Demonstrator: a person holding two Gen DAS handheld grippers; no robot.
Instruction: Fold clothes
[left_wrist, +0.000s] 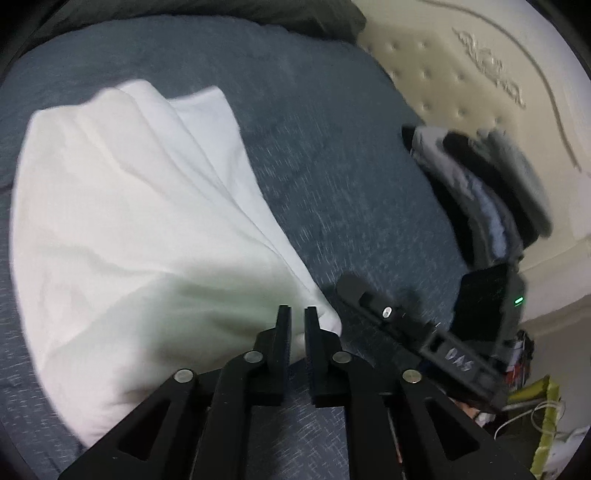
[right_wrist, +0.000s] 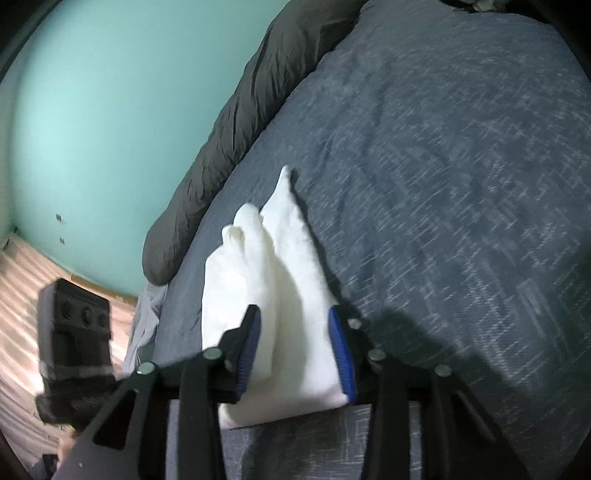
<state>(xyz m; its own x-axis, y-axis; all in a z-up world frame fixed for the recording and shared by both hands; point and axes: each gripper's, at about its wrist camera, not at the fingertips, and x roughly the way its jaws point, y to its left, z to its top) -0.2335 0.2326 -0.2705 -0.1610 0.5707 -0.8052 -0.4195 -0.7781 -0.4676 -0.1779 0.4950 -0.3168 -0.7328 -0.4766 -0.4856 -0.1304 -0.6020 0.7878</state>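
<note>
Right wrist view: white garment (right_wrist: 280, 295) runs toward 12 o'clock between the right gripper's (right_wrist: 295, 350) spread jaws — left gripper (left_wrist: 297, 325) nearly closed, pinching a corner

A soft, matt white cloth garment (left_wrist: 122, 221) lies on a heathered blue-grey woven bedspread (left_wrist: 314, 155). At upper right, a quilted cream mattress (left_wrist: 461, 74) (dimpled, stitched); in the right wrist view, a crinkled dark grey quilt (right_wrist: 236, 110) at upper centre.

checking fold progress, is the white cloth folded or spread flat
Folded: the white cloth shows stacked layered edges and lies as a narrow bundle on the blue bedcover.
</note>
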